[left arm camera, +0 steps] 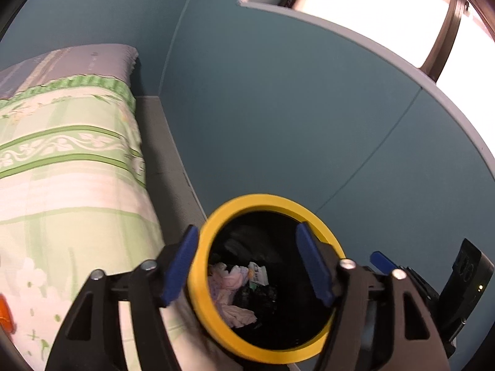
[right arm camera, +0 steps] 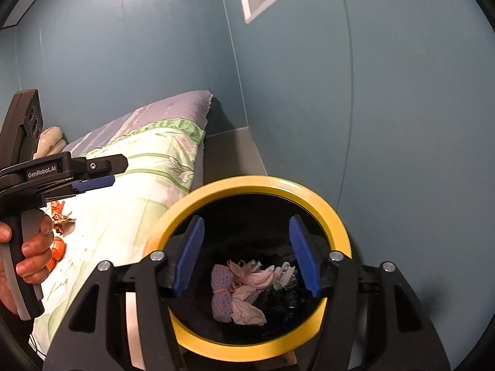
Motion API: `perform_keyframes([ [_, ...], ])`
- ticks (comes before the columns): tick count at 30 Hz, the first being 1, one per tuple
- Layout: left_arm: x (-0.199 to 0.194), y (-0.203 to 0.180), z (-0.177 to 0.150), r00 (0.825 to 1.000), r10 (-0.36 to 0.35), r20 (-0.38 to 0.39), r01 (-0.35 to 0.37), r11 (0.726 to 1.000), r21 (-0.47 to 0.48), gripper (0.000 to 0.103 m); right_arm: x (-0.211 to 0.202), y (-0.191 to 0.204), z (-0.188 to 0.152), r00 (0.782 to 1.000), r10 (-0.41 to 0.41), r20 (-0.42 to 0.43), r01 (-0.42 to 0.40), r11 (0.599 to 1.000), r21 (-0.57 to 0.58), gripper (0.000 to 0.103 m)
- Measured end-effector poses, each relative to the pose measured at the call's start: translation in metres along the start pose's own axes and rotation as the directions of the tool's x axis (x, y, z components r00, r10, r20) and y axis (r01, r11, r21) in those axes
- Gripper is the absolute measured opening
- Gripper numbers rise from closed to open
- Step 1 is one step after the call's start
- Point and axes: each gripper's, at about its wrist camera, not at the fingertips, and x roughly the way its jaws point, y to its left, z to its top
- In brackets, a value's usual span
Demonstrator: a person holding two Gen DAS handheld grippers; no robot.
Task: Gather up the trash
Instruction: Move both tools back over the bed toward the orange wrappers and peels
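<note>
Trash bin (right arm camera: 324, 191) with a yellow rim and black liner stands beside the bed (right arm camera: 130, 167), close to the blue-grey wall (right arm camera: 309, 92), and both wrist cameras look down into its mouth. Only the right wrist view shows the scraps still lying on the green floral bedspread: a crumpled brownish wrapper (right arm camera: 63, 219) and orange peel pieces (right arm camera: 58, 249) near the person's left hand (right arm camera: 34, 247), which grips the handle of the left gripper (right arm camera: 105, 181). That view shows the left gripper from the side, so whether its blue fingers are apart cannot be told there. The left wrist view settles it: the left gripper (left arm camera: 247, 262) has its fingers (left arm camera: 181, 266) spread wide and holds nothing, one finger outside the yellow rim and the other over the bin's opening. That view also shows a bright window (left arm camera: 386, 9) high on the wall, and a single blue fingertip of the right gripper (left arm camera: 382, 261) at the right edge.

Seen from the right wrist, the right gripper (right arm camera: 247, 256) is likewise spread and empty, both blue fingers hanging over the bin's mouth, inside the ring of the rim. Between them, at the bin's bottom, lie pinkish crumpled tissues (right arm camera: 247, 290), a purple patterned cloth (right arm camera: 221, 296) and a white printed packet (right arm camera: 283, 273).
</note>
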Motion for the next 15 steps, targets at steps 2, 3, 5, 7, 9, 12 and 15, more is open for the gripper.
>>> perform_keyframes([
  [2, -0.011, 0.008, 0.001, 1.0, 0.019, 0.017, -0.019, 1.0, -0.002, 0.068, -0.002, 0.008, 0.002, 1.0, 0.005, 0.004, -0.005, 1.0, -0.011, 0.056],
  [3, -0.018, 0.013, 0.002, 0.999, 0.03, 0.026, -0.03, 1.0, -0.006, 0.069, -0.003, 0.014, 0.003, 1.0, 0.013, 0.007, -0.013, 1.0, -0.02, 0.057],
  [5, -0.028, 0.023, 0.005, 0.998, 0.049, 0.042, -0.048, 0.999, -0.021, 0.072, -0.006, 0.023, 0.005, 1.0, 0.023, 0.011, -0.023, 0.999, -0.035, 0.061],
  [7, -0.041, 0.033, 0.006, 0.996, 0.069, 0.058, -0.067, 0.997, -0.033, 0.076, -0.007, 0.032, 0.008, 0.999, 0.037, 0.014, -0.036, 0.998, -0.051, 0.063],
  [9, -0.055, 0.046, 0.007, 0.991, 0.104, 0.078, -0.101, 0.994, -0.04, 0.081, -0.009, 0.043, 0.01, 0.998, 0.051, 0.021, -0.049, 0.996, -0.069, 0.066],
  [12, -0.078, 0.065, 0.008, 0.983, 0.153, 0.104, -0.148, 0.988, -0.052, 0.085, -0.011, 0.062, 0.014, 0.996, 0.083, 0.027, -0.08, 0.992, -0.1, 0.07],
  [15, -0.095, 0.087, 0.008, 0.972, 0.202, 0.117, -0.194, 0.978, -0.073, 0.086, -0.013, 0.084, 0.017, 0.992, 0.12, 0.037, -0.114, 0.984, -0.138, 0.075],
])
